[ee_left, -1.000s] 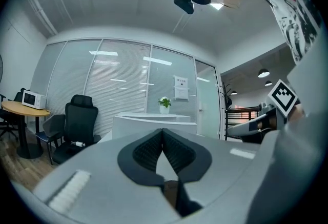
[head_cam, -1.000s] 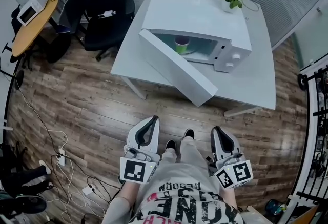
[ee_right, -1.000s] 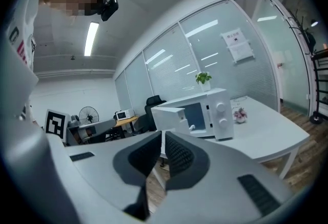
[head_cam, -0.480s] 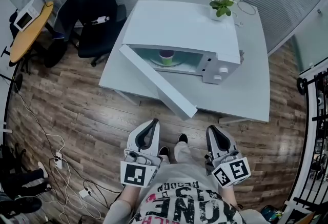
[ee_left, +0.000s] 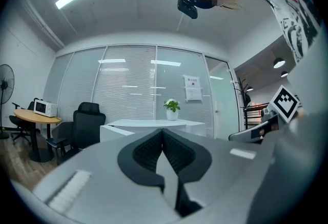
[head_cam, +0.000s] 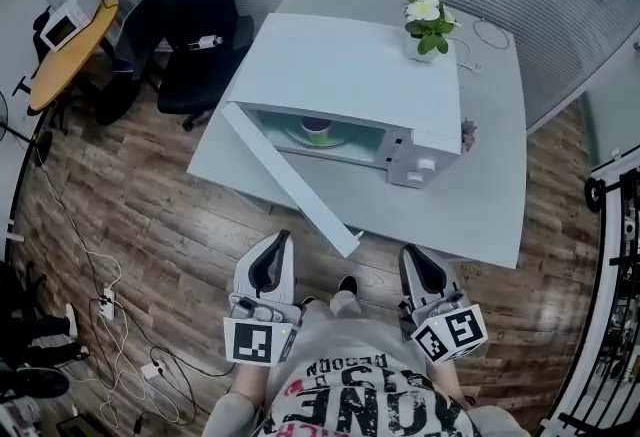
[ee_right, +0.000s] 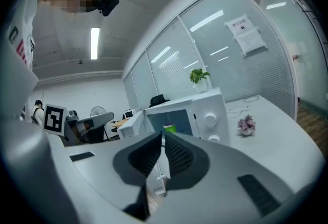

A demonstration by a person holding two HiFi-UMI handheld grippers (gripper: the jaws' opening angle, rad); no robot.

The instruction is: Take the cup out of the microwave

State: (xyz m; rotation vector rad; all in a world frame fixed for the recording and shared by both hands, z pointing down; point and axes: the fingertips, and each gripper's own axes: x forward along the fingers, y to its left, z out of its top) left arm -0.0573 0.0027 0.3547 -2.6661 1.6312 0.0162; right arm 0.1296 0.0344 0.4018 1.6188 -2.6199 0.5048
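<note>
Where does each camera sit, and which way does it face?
Head view: head-mounted, looking down at microwave and cup; shows left gripper, right gripper, shirt.
Left gripper view: on that gripper, facing the plant; shut jaws show.
Right gripper view: on that gripper, facing the microwave; shut jaws show.
Head and right gripper views share the cup.

The clothing is a pale T-shirt [head_cam: 372, 401] printed black and red (dark shoes [head_cam: 346, 284] below), and the grey left gripper [head_cam: 282, 240] and right gripper [head_cam: 409, 252] each carry 1 marker cube [head_cam: 250, 341].
</note>
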